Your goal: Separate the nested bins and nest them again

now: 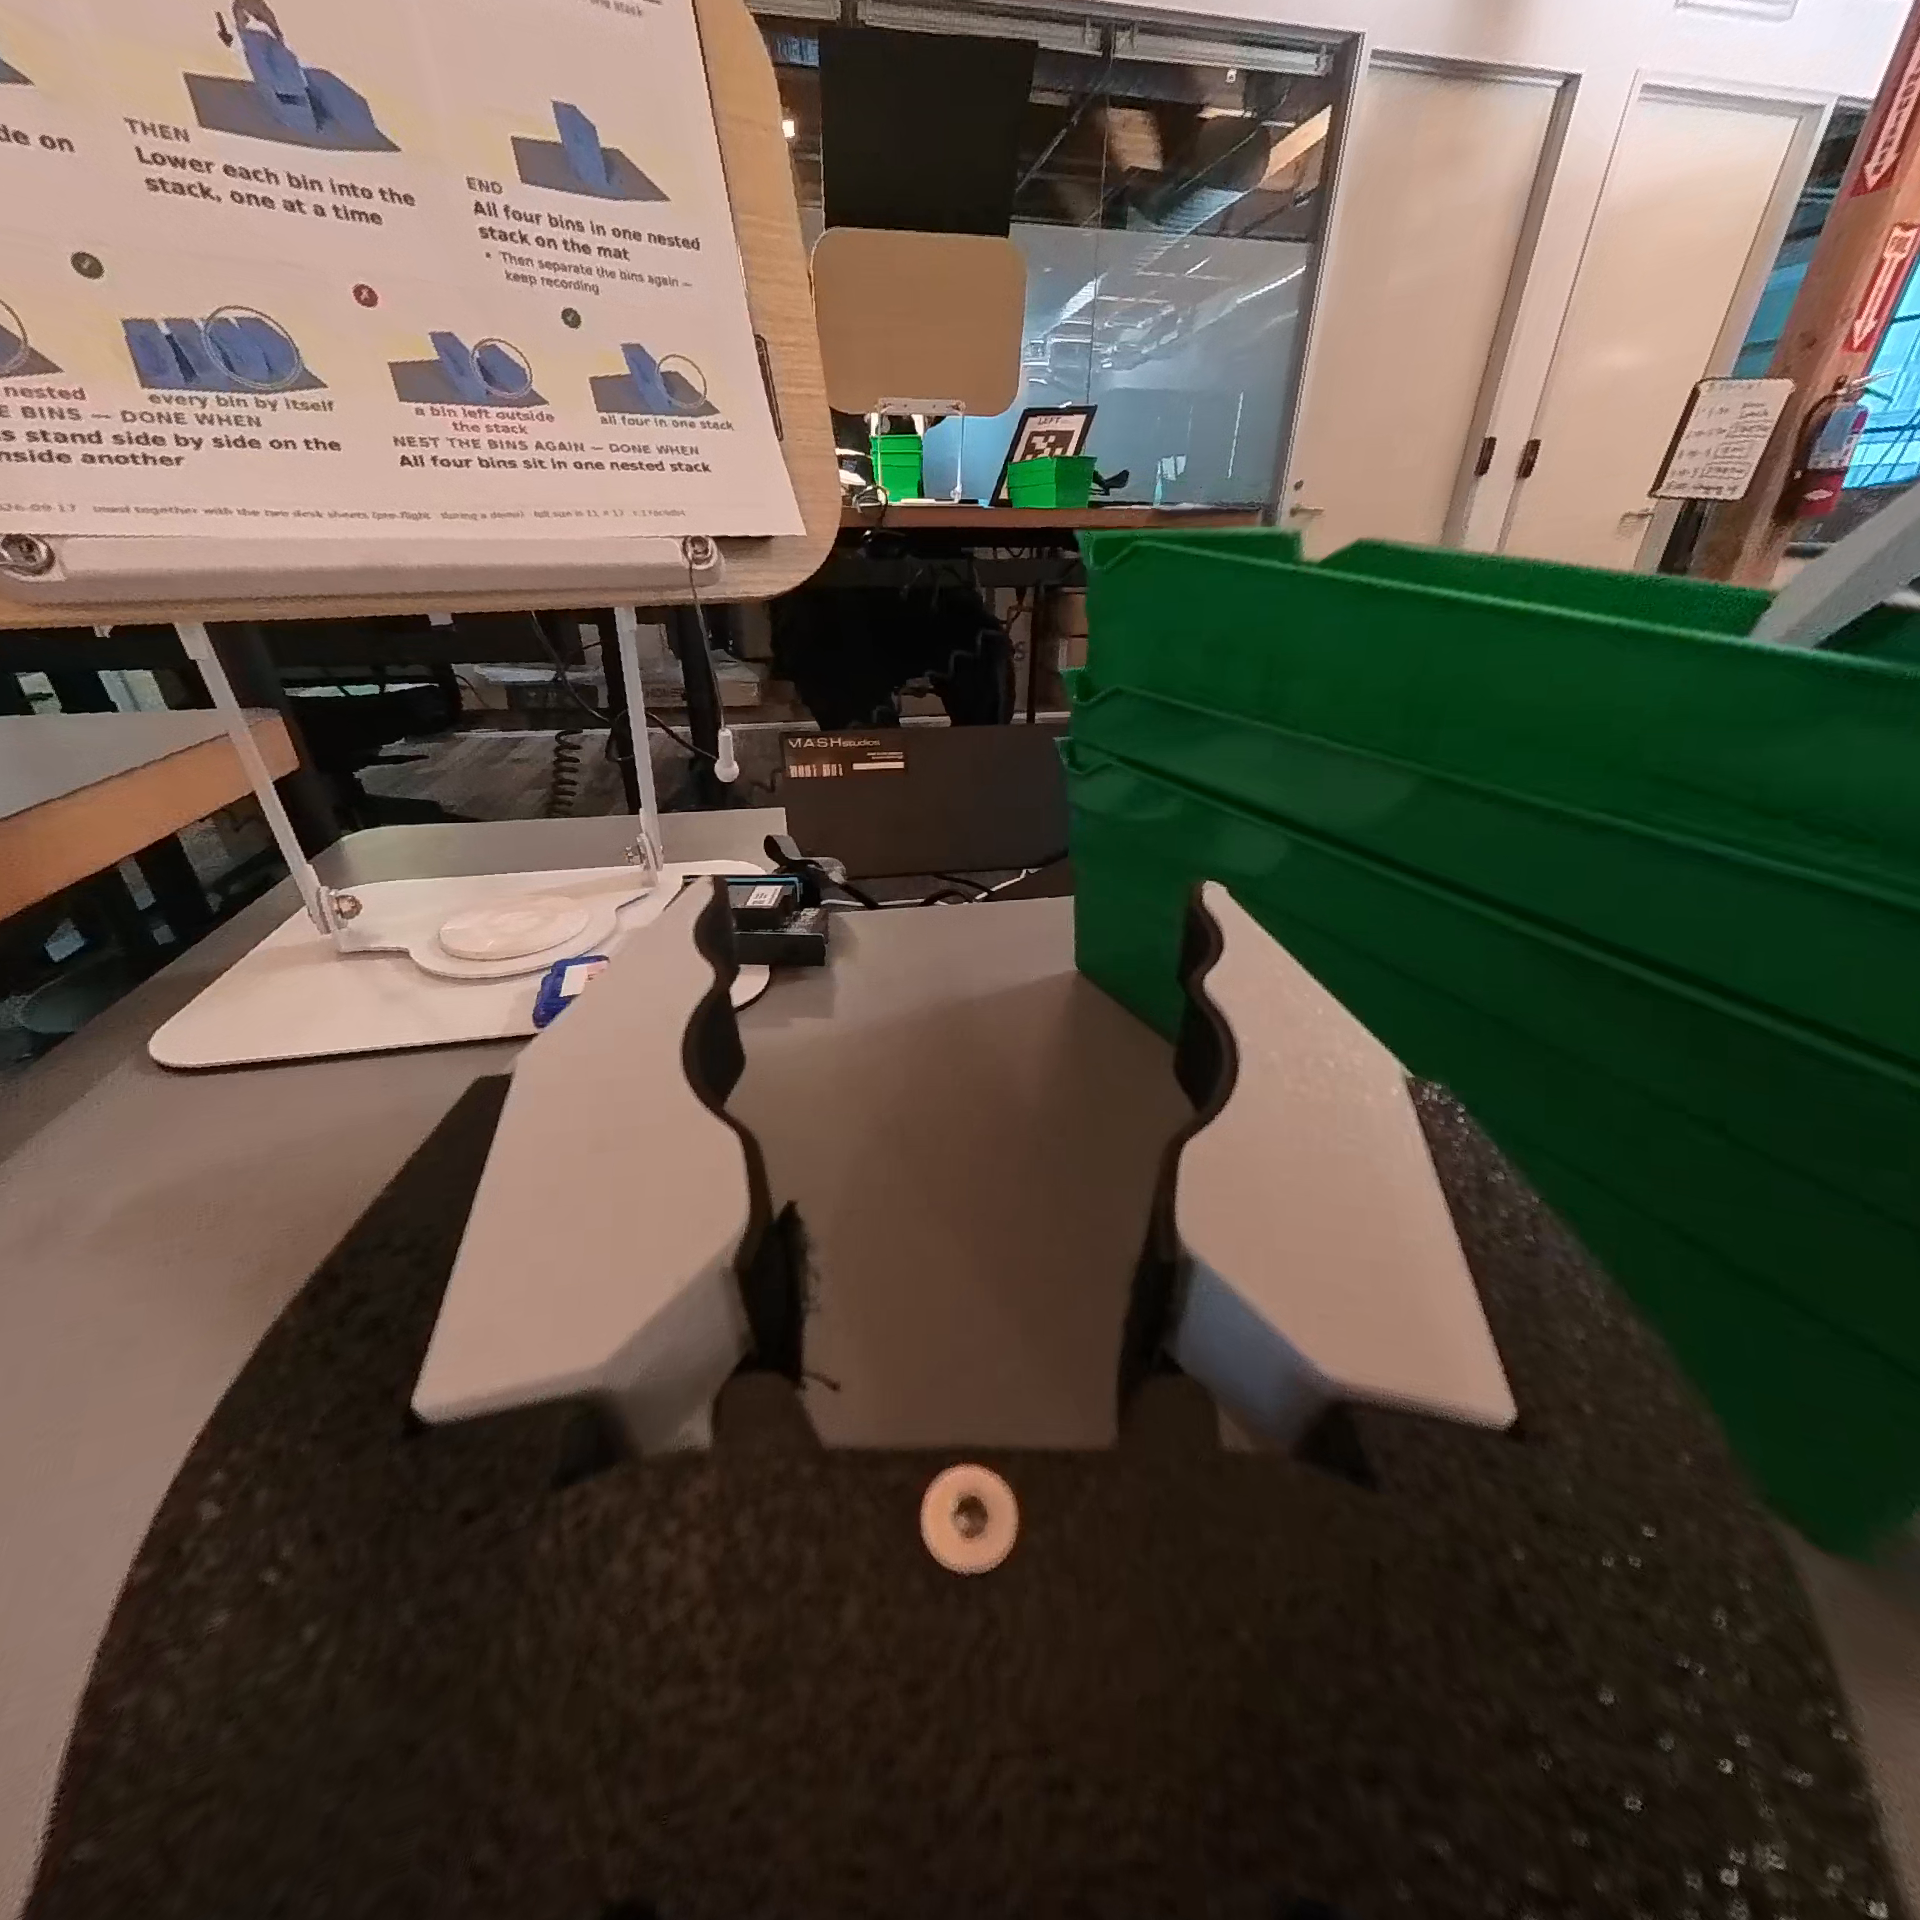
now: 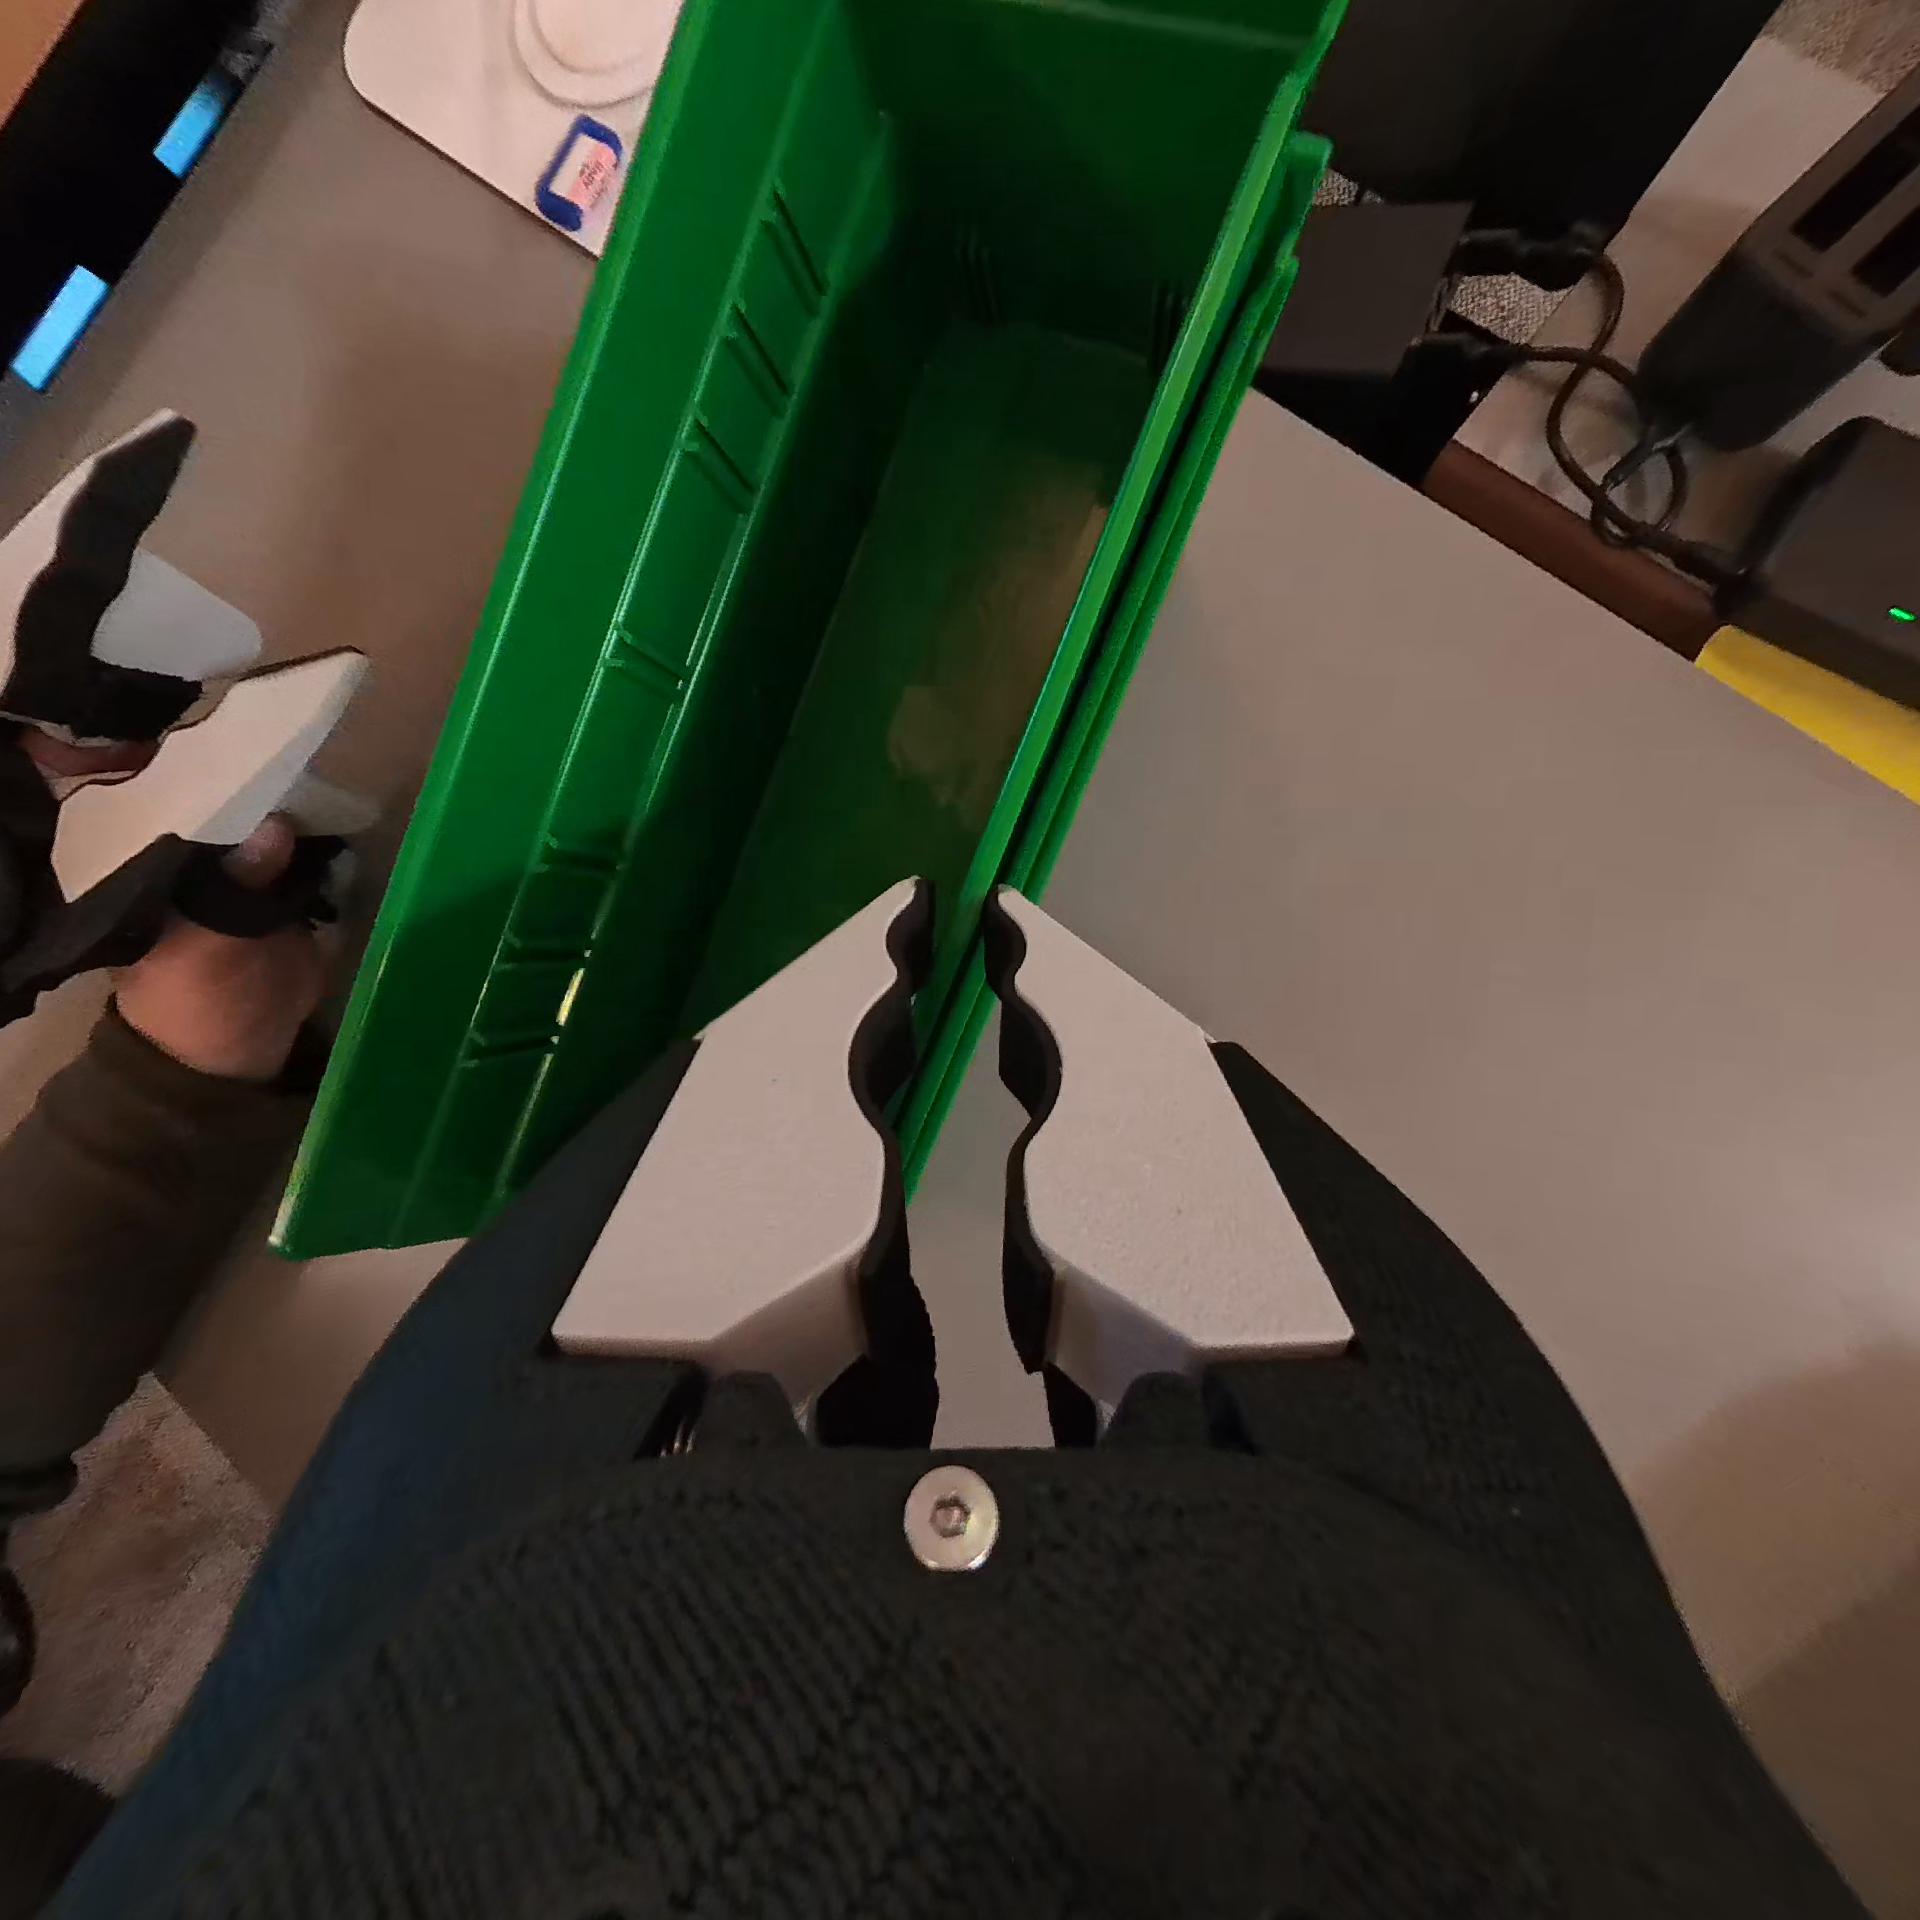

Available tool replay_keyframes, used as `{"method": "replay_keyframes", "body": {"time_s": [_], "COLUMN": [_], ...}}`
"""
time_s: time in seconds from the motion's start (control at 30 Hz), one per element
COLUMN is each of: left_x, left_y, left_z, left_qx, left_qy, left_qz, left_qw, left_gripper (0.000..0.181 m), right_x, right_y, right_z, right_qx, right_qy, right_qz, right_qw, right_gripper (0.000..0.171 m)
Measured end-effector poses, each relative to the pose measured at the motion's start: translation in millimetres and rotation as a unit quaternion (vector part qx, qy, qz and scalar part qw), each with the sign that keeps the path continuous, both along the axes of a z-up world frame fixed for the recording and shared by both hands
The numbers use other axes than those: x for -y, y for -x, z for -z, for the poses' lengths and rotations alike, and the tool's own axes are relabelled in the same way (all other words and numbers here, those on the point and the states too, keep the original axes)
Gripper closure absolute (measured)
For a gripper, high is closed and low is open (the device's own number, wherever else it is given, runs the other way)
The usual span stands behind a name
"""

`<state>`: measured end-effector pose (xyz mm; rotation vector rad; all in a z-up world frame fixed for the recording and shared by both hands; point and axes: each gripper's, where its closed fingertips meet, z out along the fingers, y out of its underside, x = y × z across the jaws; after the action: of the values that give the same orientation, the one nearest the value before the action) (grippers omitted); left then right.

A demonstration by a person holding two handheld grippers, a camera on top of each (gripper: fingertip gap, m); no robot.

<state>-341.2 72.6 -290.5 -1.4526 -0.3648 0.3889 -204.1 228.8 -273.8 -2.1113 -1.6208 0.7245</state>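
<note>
Nested green bins (image 2: 831, 582) are seen standing on the grey surface (image 2: 1455, 935), long and narrow, with the long axis running straight away from the right gripper (image 2: 961, 894). In the left wrist view the nested green bins (image 1: 1507, 831) are shown as a stack, with several stepped rims one above another, so separation is judged not yet done.

The right gripper is narrowed to a slim gap, with the right-hand long wall of the stack passing between its fingers; one finger is inside the top bin, the other outside. Whether the pads are actually pressing on the rim cannot be told, and how many rims lie in the gap cannot be told either.

The left gripper (image 1: 961, 966) is spread wide and nothing is held in it. The stack lies just to its right, with the near corner of the bins beside its right fingertip; contact cannot be confirmed. From the right wrist view the left gripper (image 2: 135, 623) is seen apart from the left wall of the bins, carried by a hand (image 2: 218, 997).

The coming move is judged to turn on this: the right gripper is already at the wall, so it is the nearer one for lifting, and the lift has to go up along the walls while the lower bins are kept down from the left.

An instruction sheet on a white stand (image 1: 395, 977) is placed farther left on the surface.
</note>
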Motion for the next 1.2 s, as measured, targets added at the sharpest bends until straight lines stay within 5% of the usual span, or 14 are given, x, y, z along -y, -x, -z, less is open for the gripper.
{"method": "replay_keyframes", "body": {"time_s": [0.07,0.23,0.37,0.53,0.73,1.2], "left_x": [0.3,-0.3,-1.8,-1.4,1.2,0.0], "left_y": [0.3,0.3,-1.5,-1.2,1.6,0.6], "left_z": [0.1,1.2,0.4,1.1,0.9,3.5], "left_qx": [0.001,0.002,0.0,-0.004,0.001,-0.007], "left_qy": [0.0,0.001,0.001,0.004,-0.001,0.009], "left_qz": [0.0,0.001,0.003,0.001,-0.002,-0.005], "left_qw": [1.0,1.0,1.0,1.0,1.0,1.0], "left_gripper": [0.098,0.098,0.098,0.098,0.098,0.097], "right_x": [-1.5,-7.1,3.1,62.3,91.6,132.6], "right_y": [1.4,-9.2,-53.5,-95.3,-100.4,-86.7], "right_z": [-0.7,-57.2,-88.2,-23.5,63.3,69.0], "right_qx": [-0.016,-0.137,-0.249,-0.334,-0.302,-0.322], "right_qy": [0.002,-0.079,-0.138,-0.021,0.032,0.026], "right_qz": [0.001,-0.012,-0.046,-0.152,-0.155,-0.198], "right_qw": [1.0,0.987,0.958,0.93,0.94,0.925], "right_gripper": [0.163,0.108,0.094,0.082,0.083,0.088]}}
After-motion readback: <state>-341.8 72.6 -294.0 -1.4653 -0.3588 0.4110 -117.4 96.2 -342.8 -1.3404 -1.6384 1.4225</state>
